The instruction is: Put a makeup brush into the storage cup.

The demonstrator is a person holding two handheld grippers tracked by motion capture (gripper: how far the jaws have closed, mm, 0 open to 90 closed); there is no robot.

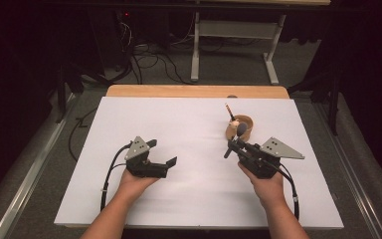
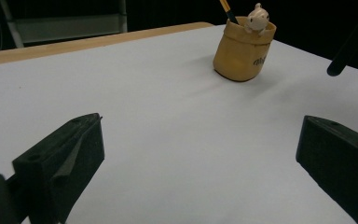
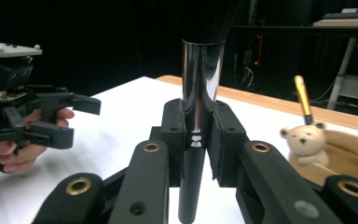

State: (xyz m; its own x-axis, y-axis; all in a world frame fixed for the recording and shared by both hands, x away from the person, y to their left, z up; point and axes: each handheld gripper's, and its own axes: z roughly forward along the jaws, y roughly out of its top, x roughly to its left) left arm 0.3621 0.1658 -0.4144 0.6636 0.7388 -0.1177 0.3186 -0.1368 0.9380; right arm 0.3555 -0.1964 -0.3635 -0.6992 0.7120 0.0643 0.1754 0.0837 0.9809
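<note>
High view: your right claw (image 1: 235,145) is clamped on a makeup brush (image 1: 235,139), bristle end toward the far edge of the bench (image 1: 189,119), handle end toward you; it sits just beside the wooden cup (image 1: 240,128). Your left claw (image 1: 163,152) stands wide apart, holding nothing.

Left gripper view: the left claw (image 2: 200,154) has nothing between its jaws; the cup (image 2: 243,51) with its bear figure (image 2: 257,17) stands ahead.

Right gripper view: the brush (image 3: 198,116) runs straight up between the pads (image 3: 175,140), metal collar and bristles on top, dark handle below.
</note>
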